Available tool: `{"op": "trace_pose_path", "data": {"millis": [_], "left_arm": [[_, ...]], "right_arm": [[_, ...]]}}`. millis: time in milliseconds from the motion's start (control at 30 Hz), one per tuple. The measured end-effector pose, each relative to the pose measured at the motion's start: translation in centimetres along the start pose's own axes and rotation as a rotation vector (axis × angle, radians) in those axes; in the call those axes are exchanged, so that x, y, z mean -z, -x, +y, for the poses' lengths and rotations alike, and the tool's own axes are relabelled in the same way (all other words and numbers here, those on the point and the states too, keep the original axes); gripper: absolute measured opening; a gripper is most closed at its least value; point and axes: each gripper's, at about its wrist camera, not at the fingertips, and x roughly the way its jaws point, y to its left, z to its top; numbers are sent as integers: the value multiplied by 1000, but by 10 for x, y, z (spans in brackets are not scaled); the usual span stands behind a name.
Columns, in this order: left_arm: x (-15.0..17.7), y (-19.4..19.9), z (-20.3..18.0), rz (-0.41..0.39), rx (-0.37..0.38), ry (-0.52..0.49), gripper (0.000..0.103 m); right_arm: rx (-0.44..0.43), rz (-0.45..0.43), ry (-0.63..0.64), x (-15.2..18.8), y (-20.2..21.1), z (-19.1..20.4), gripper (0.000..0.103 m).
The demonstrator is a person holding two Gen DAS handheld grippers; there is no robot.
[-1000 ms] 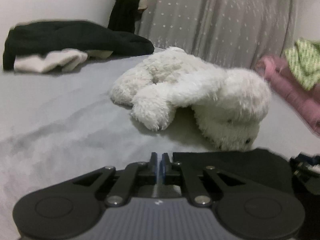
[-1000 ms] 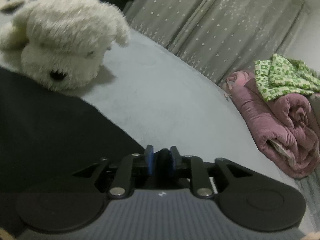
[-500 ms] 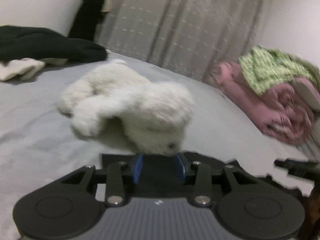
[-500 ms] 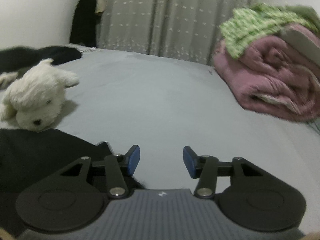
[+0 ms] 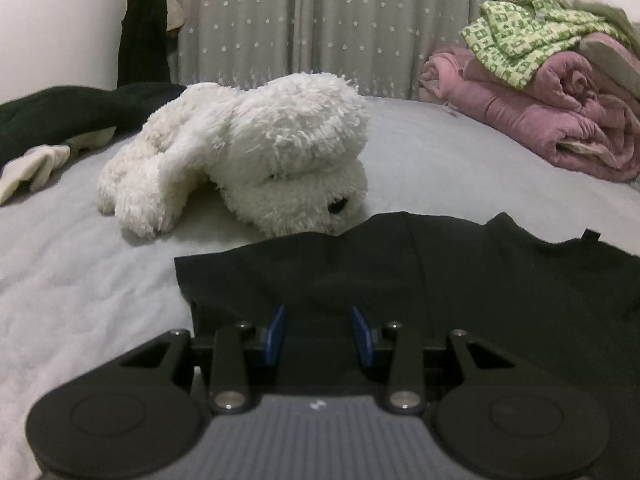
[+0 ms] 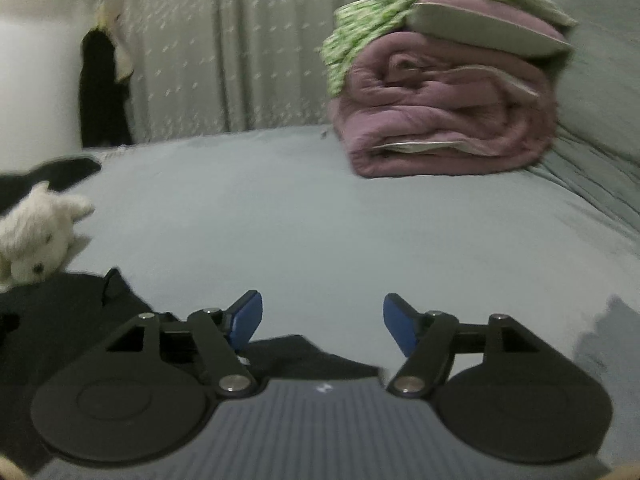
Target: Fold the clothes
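A black garment (image 5: pixel 440 280) lies spread flat on the grey bed sheet (image 5: pixel 80 280). My left gripper (image 5: pixel 319 332) hovers low over its left part, jaws partly apart; the blue pads (image 5: pixel 276 334) press on nothing. In the right wrist view the same black garment (image 6: pixel 60 320) fills the lower left. My right gripper (image 6: pixel 324 322) sits past its right edge, over bare grey sheet (image 6: pixel 320 220). Its jaws are opening wide, and nothing is between the blue pads (image 6: pixel 248 318).
A white plush dog (image 5: pixel 248 152) lies just behind the garment, also seen as the plush dog (image 6: pixel 36 236) at far left. A rolled pink quilt (image 6: pixel 440 120) with a green checked cloth (image 5: pixel 520 40) sits at the back right. Dark clothes (image 5: pixel 60 116) lie at the back left, before a curtain (image 5: pixel 320 20).
Both grippers were shut and now stand open. The right one let go of the black cloth and swung right and up off the garment. The left one shifted right over it.
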Motion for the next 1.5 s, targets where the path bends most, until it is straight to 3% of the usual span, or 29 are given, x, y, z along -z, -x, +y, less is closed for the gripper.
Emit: {"op": "trace_pose_path", "data": {"millis": [133, 267, 367, 600, 867, 967, 1133, 1200, 1333, 1500], "left_arm": [[-1, 1, -5, 0, -26, -30, 39], [-6, 5, -11, 19, -83, -50, 51], [-13, 14, -22, 62, -125, -54, 53], [-27, 35, -77, 101, -83, -107, 60], [-35, 39, -128, 50, 16, -13, 65], [-27, 31, -147, 22, 52, 58, 65], [-3, 18, -177, -18, 86, 131, 65], [6, 13, -187, -24, 87, 132, 66], [14, 9, -195, -28, 77, 113, 72], [14, 6, -188, -22, 126, 148, 80]], "right_arm": [[-10, 2, -80, -2, 2, -29, 73], [-61, 48, -115, 1, -1, -46, 73], [-107, 84, -133, 4, -3, -56, 73], [-201, 30, -150, -1, 10, -55, 74], [-298, 28, -15, 3, 1, -19, 74], [-298, 53, 31, 10, -10, -9, 74], [-205, 88, 113, 24, -26, 1, 72], [-167, 100, 138, 28, -32, 1, 61], [-132, 96, 111, 27, -32, -7, 11], [-36, 68, 2, 15, -23, -37, 3]]}}
